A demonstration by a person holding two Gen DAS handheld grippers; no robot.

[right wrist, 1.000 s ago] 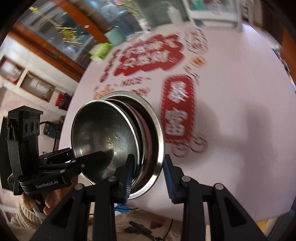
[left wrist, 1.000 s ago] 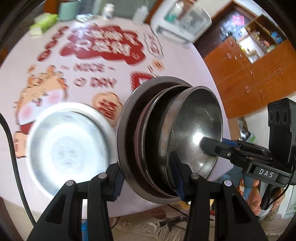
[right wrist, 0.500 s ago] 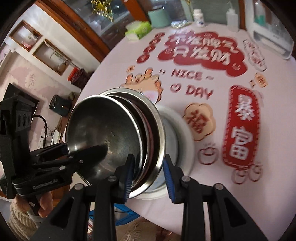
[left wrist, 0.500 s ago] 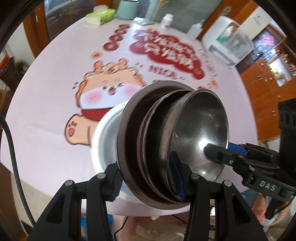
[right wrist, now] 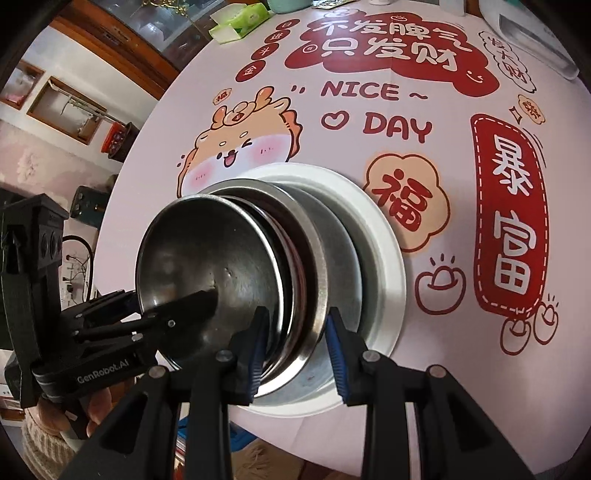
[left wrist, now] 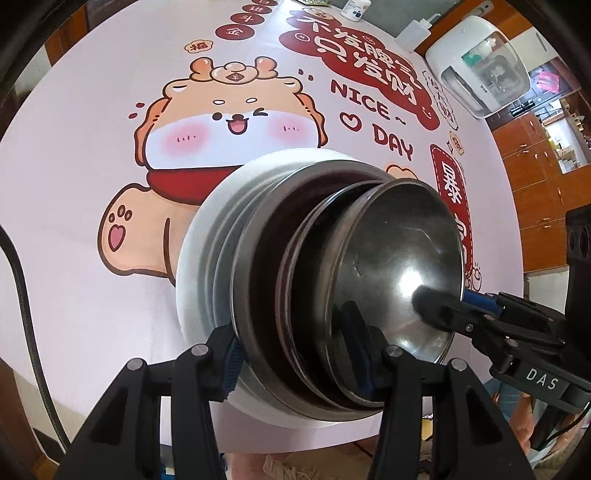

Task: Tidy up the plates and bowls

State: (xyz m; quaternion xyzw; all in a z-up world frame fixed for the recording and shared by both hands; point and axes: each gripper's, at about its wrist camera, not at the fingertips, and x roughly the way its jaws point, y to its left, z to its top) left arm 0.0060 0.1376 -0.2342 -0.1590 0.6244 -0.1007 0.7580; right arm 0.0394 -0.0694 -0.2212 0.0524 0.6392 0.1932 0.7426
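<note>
Left wrist view, L to R: the pink tabletop (left wrist: 74, 155) carries a printed cartoon dragon-dog (left wrist: 229, 122) and "NICE DAY" lettering. Near its front edge sits a white plate (left wrist: 195, 258), flat on the surface. The left gripper (left wrist: 295, 354) pinches the near rim of a nested metal stack (left wrist: 266, 266), one blue-padded finger outside the widest steel dish, the other inside the top steel bowl (left wrist: 399, 251). The stack is tilted on edge, openings facing right, held over the white plate (whether it touches it is hard to tell). Further right the right gripper (left wrist: 443, 306) reaches in with one black finger lying inside the top bowl. Far right, a white appliance (left wrist: 480, 70) stands at the tabletop's back edge, w/ wooden cabinets (left wrist: 535, 155) behind.

Right wrist view, L to R: the left gripper (right wrist: 177, 310) comes in from the left, its finger inside the top bowl (right wrist: 207, 258). The right gripper (right wrist: 295, 347) clamps the stack's (right wrist: 314, 266) rim btwn its blue pads. The white plate (right wrist: 384, 243) shows behind and under the stack. A green tissue box (right wrist: 240, 22) sits at the far edge.
</note>
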